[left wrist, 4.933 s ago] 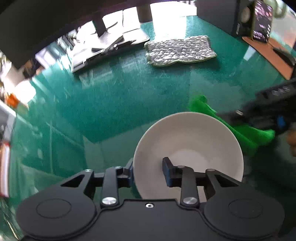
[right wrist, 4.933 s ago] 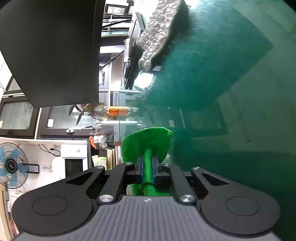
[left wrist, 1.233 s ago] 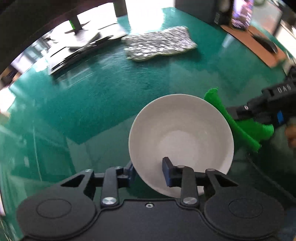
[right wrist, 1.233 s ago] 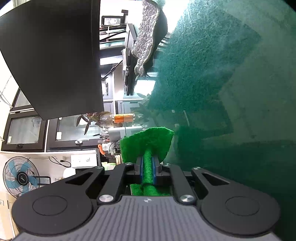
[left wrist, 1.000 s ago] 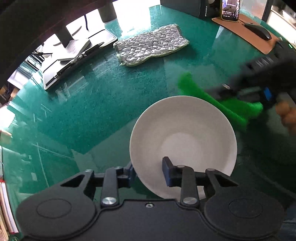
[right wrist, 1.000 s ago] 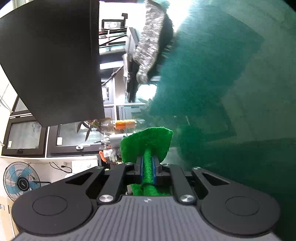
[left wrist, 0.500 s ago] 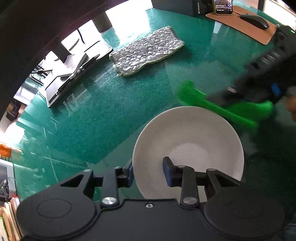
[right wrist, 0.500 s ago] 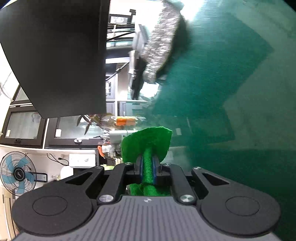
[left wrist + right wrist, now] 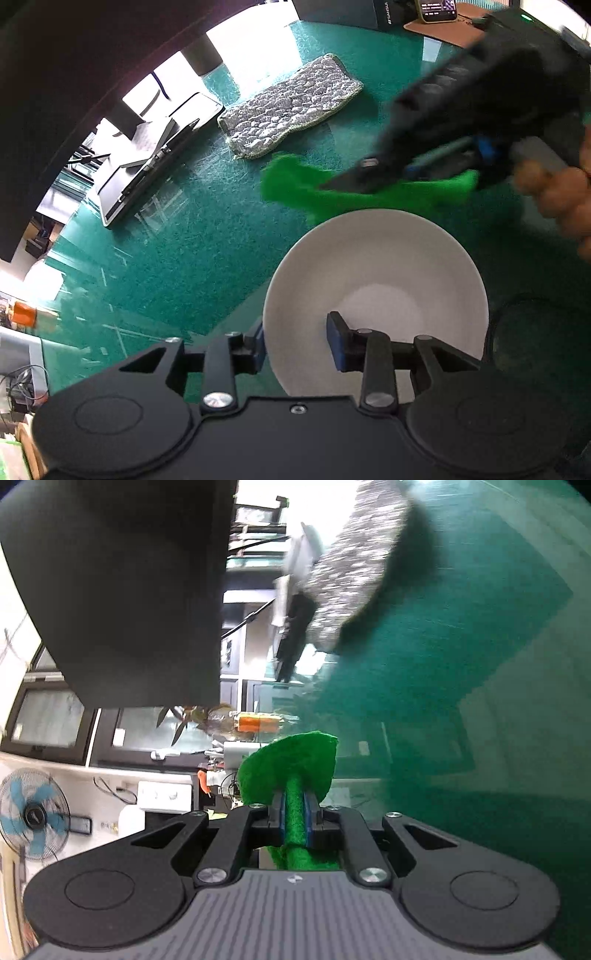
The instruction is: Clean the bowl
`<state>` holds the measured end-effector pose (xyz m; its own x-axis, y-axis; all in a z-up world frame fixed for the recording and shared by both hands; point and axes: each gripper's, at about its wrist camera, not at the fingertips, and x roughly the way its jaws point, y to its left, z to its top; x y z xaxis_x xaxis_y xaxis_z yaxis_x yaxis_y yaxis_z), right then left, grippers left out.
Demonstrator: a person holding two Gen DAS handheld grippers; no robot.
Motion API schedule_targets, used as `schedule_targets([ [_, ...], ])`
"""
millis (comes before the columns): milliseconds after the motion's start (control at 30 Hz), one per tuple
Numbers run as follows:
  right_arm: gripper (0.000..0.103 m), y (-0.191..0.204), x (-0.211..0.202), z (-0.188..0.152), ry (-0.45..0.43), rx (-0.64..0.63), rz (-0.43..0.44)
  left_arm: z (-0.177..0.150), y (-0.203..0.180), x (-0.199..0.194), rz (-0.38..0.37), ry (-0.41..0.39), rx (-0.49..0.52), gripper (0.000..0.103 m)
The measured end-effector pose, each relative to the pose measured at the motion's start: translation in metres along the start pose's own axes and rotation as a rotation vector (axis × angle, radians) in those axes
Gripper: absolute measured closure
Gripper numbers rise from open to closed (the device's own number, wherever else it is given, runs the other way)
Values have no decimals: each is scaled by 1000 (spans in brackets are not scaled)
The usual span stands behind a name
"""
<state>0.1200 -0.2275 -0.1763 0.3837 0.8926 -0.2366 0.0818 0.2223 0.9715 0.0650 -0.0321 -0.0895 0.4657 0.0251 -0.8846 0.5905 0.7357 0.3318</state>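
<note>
straddling the bowl rim, left tongs.

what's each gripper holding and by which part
Left gripper straddles the white bowl at its near rim; right gripper pinches the green cloth at a folded middle.
</note>
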Motion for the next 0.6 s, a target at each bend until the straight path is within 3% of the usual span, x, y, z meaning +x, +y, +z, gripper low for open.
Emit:
schedule_targets([
  [367, 92, -20, -66, -38, 2, 46, -46, 0, -4, 1, 12, -24, 13, 68],
  [467, 93, -23, -65, -44, -7, 68, -51, 0, -4, 1, 13, -30, 14, 68],
  [600, 92, -20, -47, -27, -41, 60, -49, 0, -7, 2, 20, -37, 26, 68],
])
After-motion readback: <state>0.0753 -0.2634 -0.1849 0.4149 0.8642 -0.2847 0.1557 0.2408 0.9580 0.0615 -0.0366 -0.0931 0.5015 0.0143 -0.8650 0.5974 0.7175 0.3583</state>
